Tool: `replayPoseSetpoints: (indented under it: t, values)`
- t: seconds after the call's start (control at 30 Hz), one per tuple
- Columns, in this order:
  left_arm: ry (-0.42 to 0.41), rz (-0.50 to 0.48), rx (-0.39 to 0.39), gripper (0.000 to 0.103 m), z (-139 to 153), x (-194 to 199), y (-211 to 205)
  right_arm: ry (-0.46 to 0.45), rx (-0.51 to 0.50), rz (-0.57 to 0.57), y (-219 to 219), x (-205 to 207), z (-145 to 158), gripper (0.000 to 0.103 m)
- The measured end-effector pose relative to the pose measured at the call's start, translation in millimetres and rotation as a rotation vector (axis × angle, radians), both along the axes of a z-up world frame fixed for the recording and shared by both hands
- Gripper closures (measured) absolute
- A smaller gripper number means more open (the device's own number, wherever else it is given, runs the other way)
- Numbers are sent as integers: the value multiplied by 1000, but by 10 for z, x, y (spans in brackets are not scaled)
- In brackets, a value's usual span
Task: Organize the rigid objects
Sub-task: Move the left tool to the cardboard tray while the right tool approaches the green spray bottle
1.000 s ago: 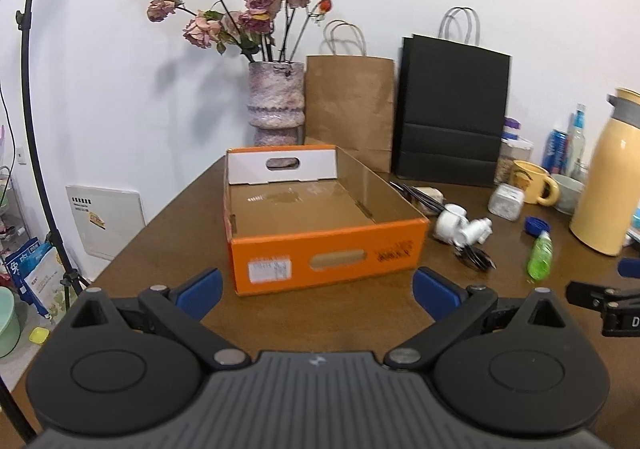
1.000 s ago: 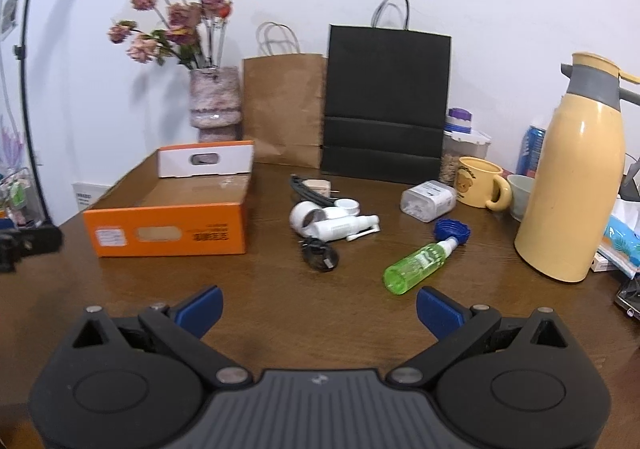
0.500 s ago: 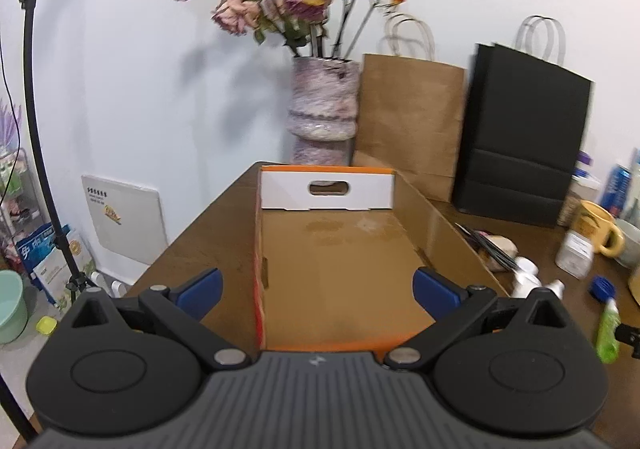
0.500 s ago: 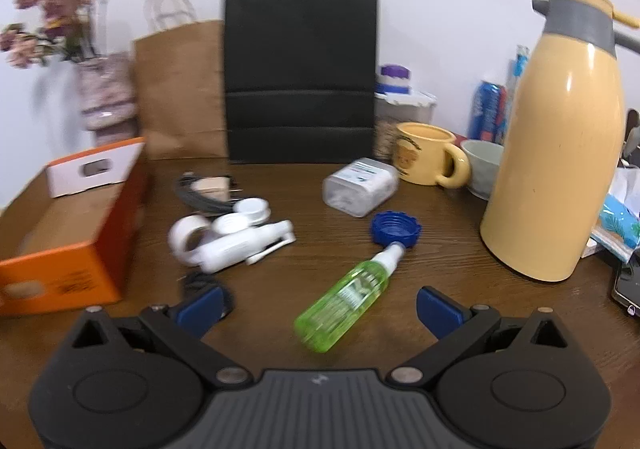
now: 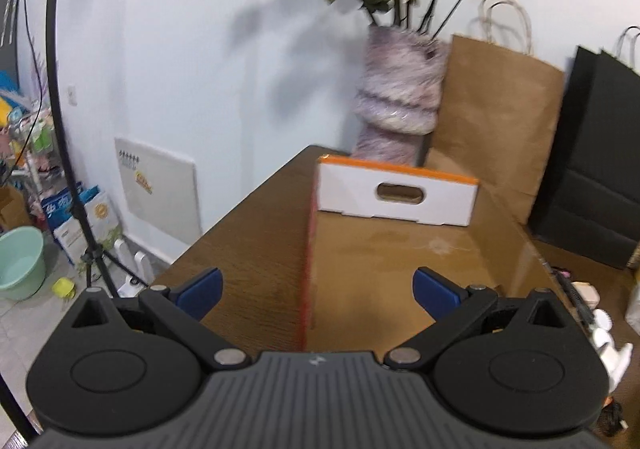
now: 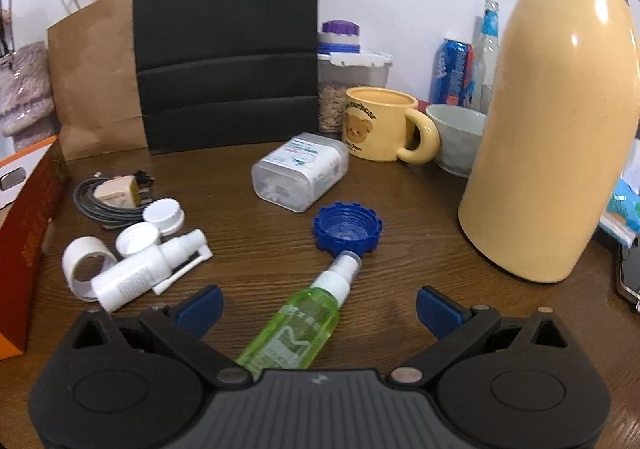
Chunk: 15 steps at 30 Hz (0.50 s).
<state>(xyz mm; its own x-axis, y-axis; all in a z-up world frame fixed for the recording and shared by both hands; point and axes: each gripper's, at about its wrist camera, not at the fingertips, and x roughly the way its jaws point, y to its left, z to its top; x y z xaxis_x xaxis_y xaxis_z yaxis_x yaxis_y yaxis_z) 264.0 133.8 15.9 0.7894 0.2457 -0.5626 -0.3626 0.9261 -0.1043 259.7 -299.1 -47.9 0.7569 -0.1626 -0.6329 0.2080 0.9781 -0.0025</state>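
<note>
An orange cardboard box [image 5: 400, 201] with a bare floor lies on the brown table; its side also shows in the right wrist view [image 6: 28, 233]. My left gripper [image 5: 318, 287] is open and empty, straddling the box's left wall. My right gripper [image 6: 320, 307] is open and empty, with a green spray bottle [image 6: 300, 325] lying between its fingers on the table. Ahead lie a blue lid [image 6: 347, 227], a white nasal spray bottle [image 6: 144, 275], a white tape roll [image 6: 86, 267], white caps [image 6: 164, 215], a clear plastic box [image 6: 300, 171] and a charger with cable [image 6: 114, 195].
A cream thermos [image 6: 552, 121], a yellow mug [image 6: 384, 125] and a pale bowl [image 6: 456, 137] stand at the right. Black [image 6: 228, 49] and brown [image 6: 96, 77] paper bags line the back wall. A flower vase [image 5: 400, 97] stands behind the box. A phone [image 6: 630, 273] lies at the far right.
My left gripper has moved forward and left, now over the box's left wall. My right gripper has moved forward and down, so the green spray bottle now lies between its fingers.
</note>
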Motion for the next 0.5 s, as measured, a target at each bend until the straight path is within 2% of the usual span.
replayPoseSetpoints:
  t: [0.2, 0.33, 0.5]
  values:
    - [57, 11, -61, 0, -135, 40, 203, 4, -27, 13, 68, -20, -54, 1]
    - [70, 21, -67, 0, -172, 65, 181, 21, -40, 15, 115, -30, -97, 6]
    - [65, 67, -45, 0, -44, 201, 97, 28, -42, 10, 124, -23, -121, 7]
